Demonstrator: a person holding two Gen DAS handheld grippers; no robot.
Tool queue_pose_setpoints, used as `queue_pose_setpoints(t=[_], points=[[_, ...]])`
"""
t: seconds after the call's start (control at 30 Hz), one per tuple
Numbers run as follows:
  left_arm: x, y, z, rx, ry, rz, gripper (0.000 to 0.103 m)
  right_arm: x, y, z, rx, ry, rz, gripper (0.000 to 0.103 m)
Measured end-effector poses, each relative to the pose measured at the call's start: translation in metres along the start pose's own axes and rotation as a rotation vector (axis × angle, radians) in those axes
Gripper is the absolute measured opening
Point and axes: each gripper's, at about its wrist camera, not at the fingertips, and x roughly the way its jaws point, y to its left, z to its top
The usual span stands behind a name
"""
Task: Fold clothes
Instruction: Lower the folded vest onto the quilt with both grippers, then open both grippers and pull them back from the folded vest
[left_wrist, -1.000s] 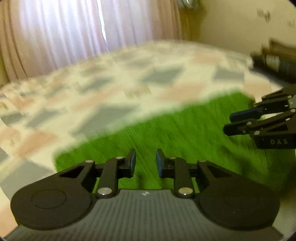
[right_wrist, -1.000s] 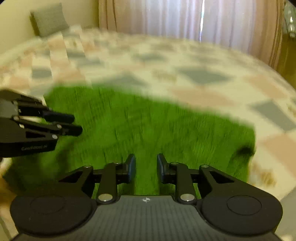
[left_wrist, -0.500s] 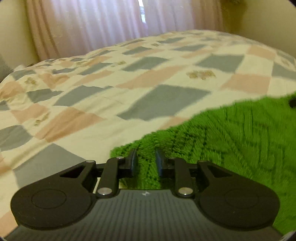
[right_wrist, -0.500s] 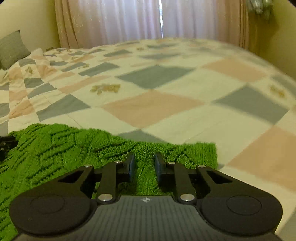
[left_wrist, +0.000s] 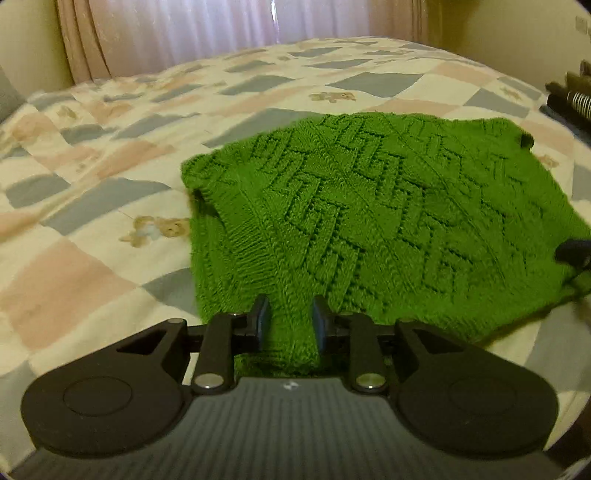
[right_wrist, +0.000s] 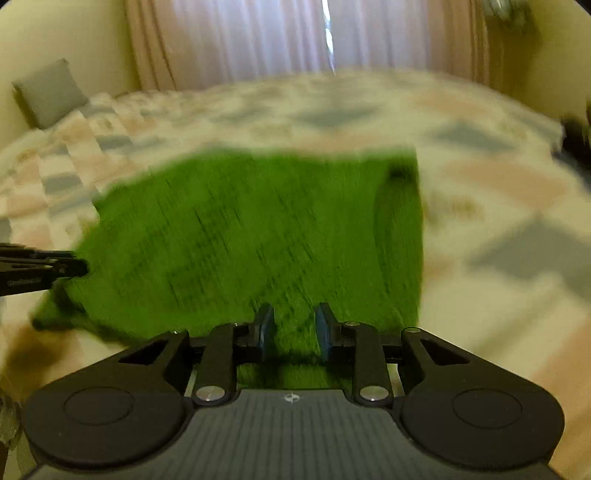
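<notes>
A green knitted garment (left_wrist: 369, 210) lies spread on the patchwork bed cover (left_wrist: 92, 192). My left gripper (left_wrist: 289, 321) is shut on the garment's near edge, with knit bunched between the jaws. My right gripper (right_wrist: 291, 325) is shut on the near edge of the same garment (right_wrist: 240, 236), which is blurred in the right wrist view. The right gripper's tip shows at the right edge of the left wrist view (left_wrist: 572, 253). The left gripper shows at the left edge of the right wrist view (right_wrist: 40, 266).
The bed cover (right_wrist: 517, 229) has pink, grey and cream squares. Curtains (left_wrist: 177, 29) hang behind the bed. A grey pillow (right_wrist: 51, 92) leans at the far left. Dark objects (left_wrist: 570, 99) stand beside the bed at the right.
Both grippers have pulled back toward me with the garment's edge held, and the folded garment now lies farther out in front of them. The right wrist view is blurred with motion.
</notes>
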Motion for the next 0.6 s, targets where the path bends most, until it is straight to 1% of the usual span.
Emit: queue_pose_setpoints(t=[0.03,0.1,0.17,0.2,0.23,0.27,0.33,0.37,0.4,0.47,0.6], points=[[-0.008,-0.004,0.002,0.008,-0.01,0.011,0.022,-0.006,0.001,0.003,0.012,-0.009,0.002,0.027],[-0.019,-0.008,0.004,0.01,-0.023,0.009,0.023,-0.021,0.006,0.008,-0.006,-0.054,0.002,0.028],[-0.02,-0.01,0.0,-0.005,0.0,0.022,0.024,-0.032,0.009,0.01,-0.023,-0.085,0.0,0.031],[-0.016,-0.01,-0.005,-0.015,0.019,0.025,0.024,-0.032,0.009,0.008,-0.026,-0.085,-0.013,0.032],[-0.012,-0.011,-0.009,-0.023,0.042,0.044,0.024,-0.027,0.008,0.003,-0.022,-0.065,-0.033,0.035],[-0.009,-0.012,-0.013,-0.03,0.061,0.063,0.025,-0.016,0.005,-0.002,-0.014,-0.012,-0.05,0.035],[-0.019,-0.017,-0.015,-0.037,0.052,0.088,0.025,-0.017,0.005,-0.006,0.01,-0.015,-0.054,0.035],[-0.026,-0.019,-0.013,-0.039,0.048,0.088,0.025,-0.019,0.005,-0.008,0.021,-0.02,-0.055,0.035],[-0.033,-0.021,-0.012,-0.042,0.045,0.085,0.028,-0.02,0.005,-0.009,0.033,-0.025,-0.057,0.036],[-0.046,-0.023,-0.01,-0.048,0.04,0.079,0.033,-0.035,0.009,-0.008,0.056,-0.059,-0.032,0.041],[-0.067,-0.022,-0.009,-0.065,0.04,0.104,0.035,-0.062,0.013,-0.011,0.094,-0.099,0.005,0.046]])
